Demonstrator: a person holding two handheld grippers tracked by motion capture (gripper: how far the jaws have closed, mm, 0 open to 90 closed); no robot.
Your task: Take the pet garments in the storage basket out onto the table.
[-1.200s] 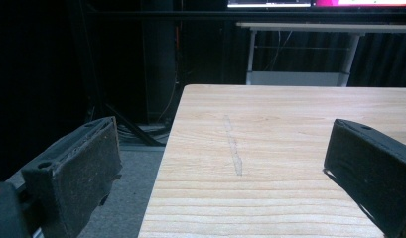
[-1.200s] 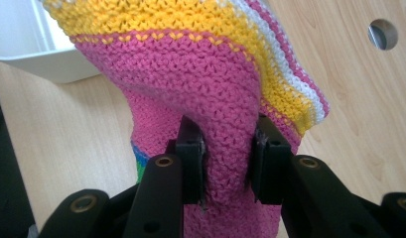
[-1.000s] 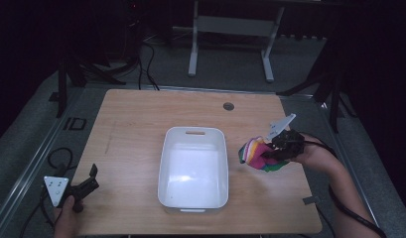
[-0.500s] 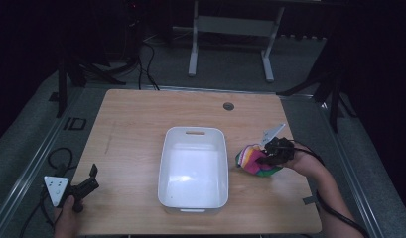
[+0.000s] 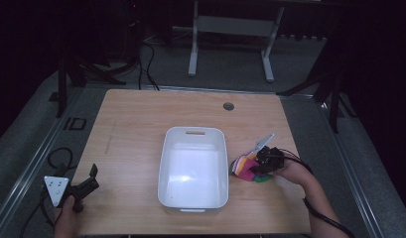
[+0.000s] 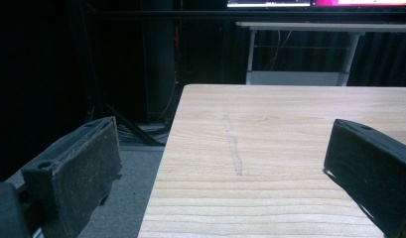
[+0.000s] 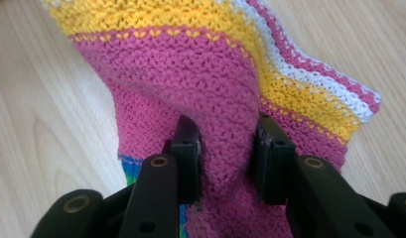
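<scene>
The right gripper had its jaws pinched in on a fold of the knitted cloth, a pink, yellow and white striped piece bunched up between them, with most of the fabric spilling out ahead of the jaws and drooping onto the surface. From where I stood, the cloth sat just beside the white bin, off to the side of the jaws. The grip looked thin to me, only a ridge of knit, so a slow, level lift seemed wise, high enough for the hanging end to pass over the bin's rim. The left gripper rested wide open with nothing between its jaws, well apart from the cloth.
</scene>
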